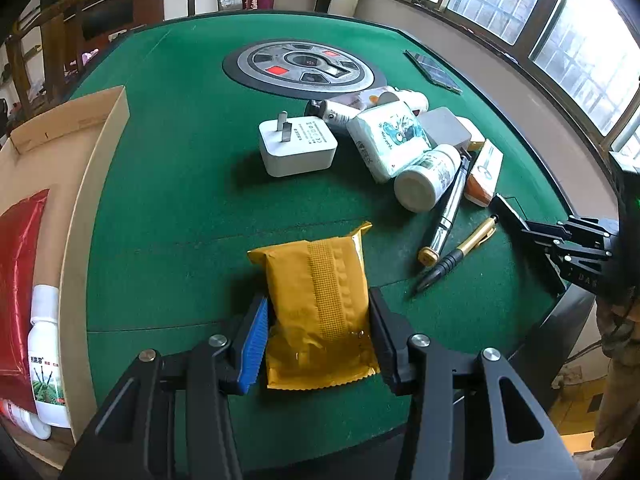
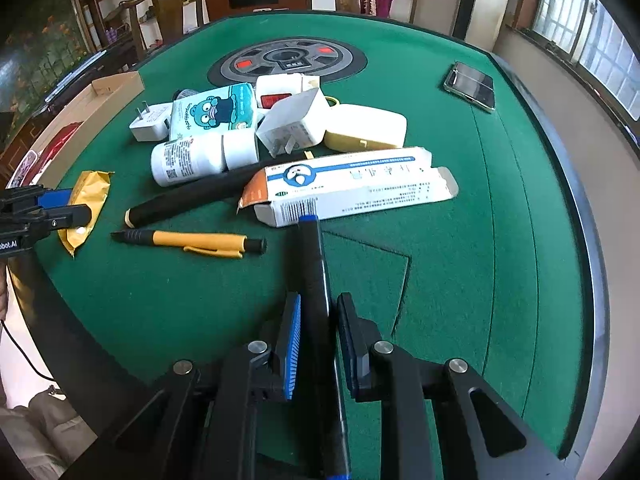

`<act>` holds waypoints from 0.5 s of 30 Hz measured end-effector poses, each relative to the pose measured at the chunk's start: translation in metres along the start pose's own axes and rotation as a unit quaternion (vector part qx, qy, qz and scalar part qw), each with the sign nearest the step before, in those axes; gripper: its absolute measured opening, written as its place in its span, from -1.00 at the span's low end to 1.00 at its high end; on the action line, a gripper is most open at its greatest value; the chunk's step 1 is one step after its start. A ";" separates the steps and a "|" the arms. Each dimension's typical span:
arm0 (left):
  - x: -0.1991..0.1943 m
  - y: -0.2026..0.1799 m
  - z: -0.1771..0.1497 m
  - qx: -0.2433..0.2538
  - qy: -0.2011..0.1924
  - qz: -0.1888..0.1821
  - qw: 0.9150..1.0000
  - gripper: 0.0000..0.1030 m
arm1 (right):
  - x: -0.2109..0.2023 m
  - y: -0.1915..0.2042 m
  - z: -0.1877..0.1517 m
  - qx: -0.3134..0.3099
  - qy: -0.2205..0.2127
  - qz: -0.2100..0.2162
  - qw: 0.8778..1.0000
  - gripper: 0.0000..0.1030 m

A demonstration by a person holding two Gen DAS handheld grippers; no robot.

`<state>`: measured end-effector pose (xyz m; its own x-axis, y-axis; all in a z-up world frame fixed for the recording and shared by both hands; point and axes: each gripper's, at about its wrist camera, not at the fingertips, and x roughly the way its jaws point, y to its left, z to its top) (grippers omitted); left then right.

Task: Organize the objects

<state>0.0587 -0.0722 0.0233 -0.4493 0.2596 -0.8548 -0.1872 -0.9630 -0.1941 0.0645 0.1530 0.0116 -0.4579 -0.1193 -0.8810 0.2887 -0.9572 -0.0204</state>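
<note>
The left gripper (image 1: 318, 334) was opened wide and closed on the yellow packet (image 1: 318, 300), both pads against its sides above the green table (image 1: 168, 184). The right gripper (image 2: 318, 344) was nearly closed, clamping a black pen (image 2: 316, 280) whose long axis ran straight ahead, its blue tip at the long box (image 2: 352, 188). Only the left view showed the cardboard tray (image 1: 80, 184) with a red pouch (image 1: 18, 280) and a bottle (image 1: 44, 356). Only the right view showed the phone (image 2: 470, 86).

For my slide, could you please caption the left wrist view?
Left gripper clamps a yellow packet on the green table, cardboard box alongside.
</note>
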 end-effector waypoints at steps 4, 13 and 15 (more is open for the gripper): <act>0.001 0.001 0.000 -0.005 -0.003 -0.001 1.000 -0.11 | 0.002 0.002 0.001 0.004 -0.015 -0.001 1.000 -0.69; -0.001 0.003 -0.003 -0.016 -0.013 -0.005 1.000 -0.12 | -0.013 -0.001 0.007 0.059 -0.066 0.038 0.995 -0.70; -0.001 0.002 -0.003 -0.015 -0.015 -0.002 1.000 -0.12 | -0.017 0.001 0.011 0.067 -0.078 0.052 0.993 -0.70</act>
<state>0.0614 -0.0747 0.0225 -0.4739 0.2649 -0.8398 -0.1636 -0.9636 -0.2116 0.0634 0.1512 0.0311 -0.5583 -0.2495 -0.7912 0.2320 -0.9626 0.1399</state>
